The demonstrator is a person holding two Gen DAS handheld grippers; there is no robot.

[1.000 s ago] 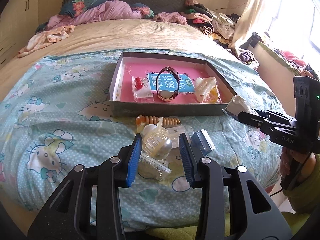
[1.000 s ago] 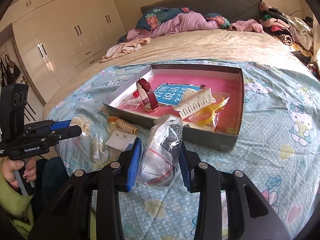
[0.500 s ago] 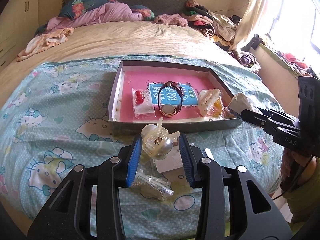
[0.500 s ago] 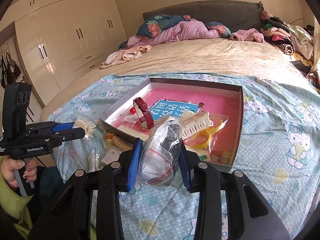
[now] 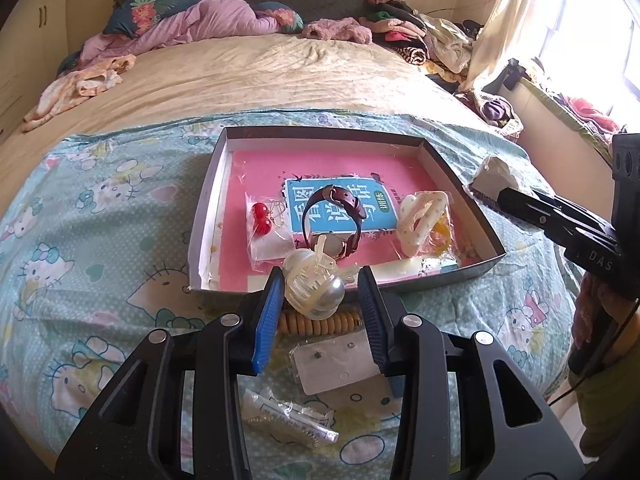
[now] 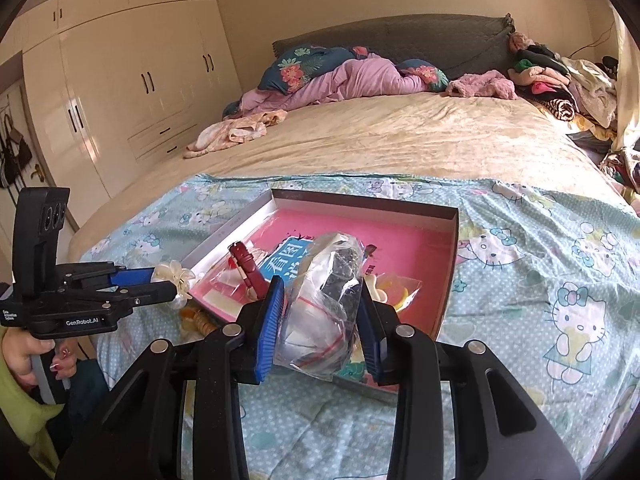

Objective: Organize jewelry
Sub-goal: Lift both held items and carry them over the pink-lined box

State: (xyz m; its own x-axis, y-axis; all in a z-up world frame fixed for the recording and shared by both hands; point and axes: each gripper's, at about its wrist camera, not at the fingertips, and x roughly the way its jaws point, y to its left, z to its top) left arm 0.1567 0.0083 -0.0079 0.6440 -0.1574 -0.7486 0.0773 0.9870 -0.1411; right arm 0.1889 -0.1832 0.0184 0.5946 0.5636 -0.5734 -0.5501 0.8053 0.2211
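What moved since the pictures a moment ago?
Both tools rose and moved forward toward the box. The left tool carried its hair clip to the near wall; the right tool brought its plastic bag over the box. Neither let go. The watch and bedspread items stayed put.

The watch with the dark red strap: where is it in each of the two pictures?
Left wrist view: watch sits mid-picture, inside the box, on the blue card.
Right wrist view: watch is left of centre, just beyond the left blue pad.
Shared landmark: the blue card in the pink-floored box.
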